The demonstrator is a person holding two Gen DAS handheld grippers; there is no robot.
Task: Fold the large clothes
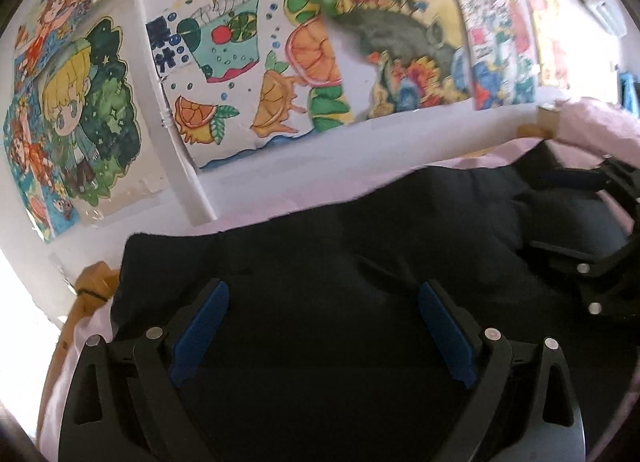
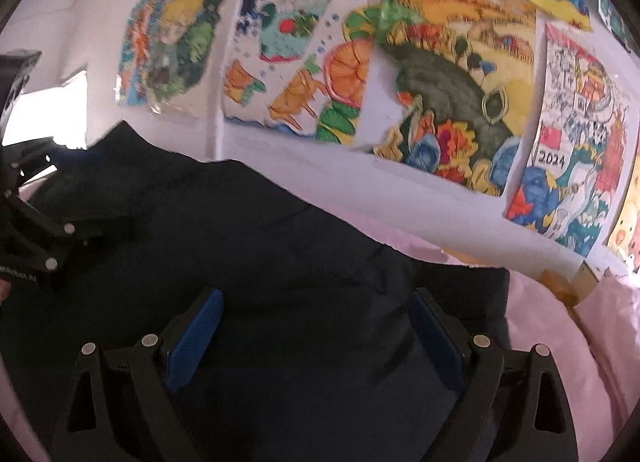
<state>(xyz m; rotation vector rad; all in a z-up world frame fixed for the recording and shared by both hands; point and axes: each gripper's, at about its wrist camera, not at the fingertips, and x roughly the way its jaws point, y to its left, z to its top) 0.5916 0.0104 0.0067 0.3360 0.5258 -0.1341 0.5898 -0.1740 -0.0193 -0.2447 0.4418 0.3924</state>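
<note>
Left wrist view looks across a dark navy garment [image 1: 320,262] spread over a pale pink sheet [image 1: 248,218] that covers the work surface. The left gripper [image 1: 324,298] has its blue-padded fingers [image 1: 200,326] spread wide with nothing between them, poised over the near part of the cloth. At the right edge of this view the right gripper [image 1: 592,238] shows as black linkage above the garment's far right portion. A bit of light wood [image 1: 90,282] peeks out at the left beside the sheet, and more wood [image 1: 540,122] shows at the far right edge under a rumpled pink fold.

Behind the surface rises a white wall [image 1: 280,158] hung with bright children's paintings [image 1: 240,62]: a blond cartoon figure, orange slices with a juice ship, and a dark river scene. A white vertical strip [image 1: 176,134] runs down the wall between two of them.

In the right wrist view the garment [image 2: 260,230] is heaped higher at the left, its edge meeting the pink sheet [image 2: 560,322] at the right. The right gripper [image 2: 316,302] is also wide apart and empty over the fabric. The left gripper [image 2: 36,222] appears at the left border. One painting [image 2: 568,150] carries the number 2024. The view is somewhat blurred.
</note>
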